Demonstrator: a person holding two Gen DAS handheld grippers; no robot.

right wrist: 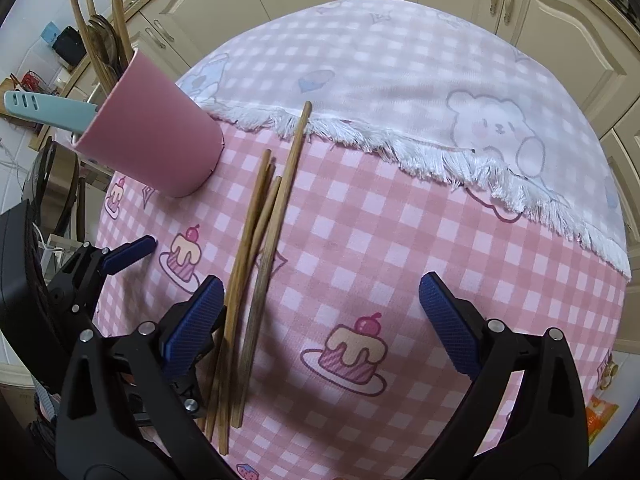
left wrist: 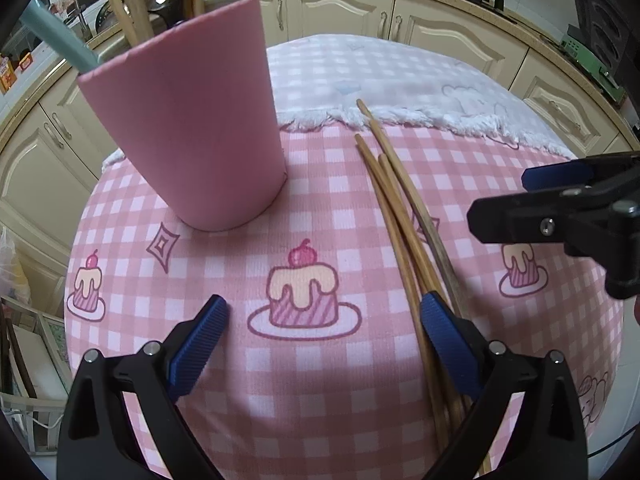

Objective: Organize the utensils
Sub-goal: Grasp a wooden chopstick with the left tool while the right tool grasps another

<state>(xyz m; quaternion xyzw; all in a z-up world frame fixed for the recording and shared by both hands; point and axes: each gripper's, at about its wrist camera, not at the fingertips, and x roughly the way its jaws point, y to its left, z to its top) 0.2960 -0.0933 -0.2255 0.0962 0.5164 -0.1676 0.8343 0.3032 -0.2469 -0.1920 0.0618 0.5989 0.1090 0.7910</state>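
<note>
Several wooden chopsticks [left wrist: 404, 208] lie in a loose bundle on the pink checked tablecloth [left wrist: 240, 280]; they also show in the right wrist view [right wrist: 260, 240]. A pink cup [left wrist: 188, 120] stands at the left and holds wooden utensils and a light blue handle [left wrist: 56, 36]; it also shows in the right wrist view [right wrist: 156, 140]. My left gripper [left wrist: 324, 312] is open, its right finger beside the chopsticks. My right gripper [right wrist: 320, 296] is open over the cloth, the chopsticks just inside its left finger. It appears in the left wrist view [left wrist: 560, 196].
A white fringed cloth with bears [right wrist: 440, 112] covers the far half of the round table. Cream kitchen cabinets [left wrist: 400, 16] run behind it. The table's edge drops off at the left and right.
</note>
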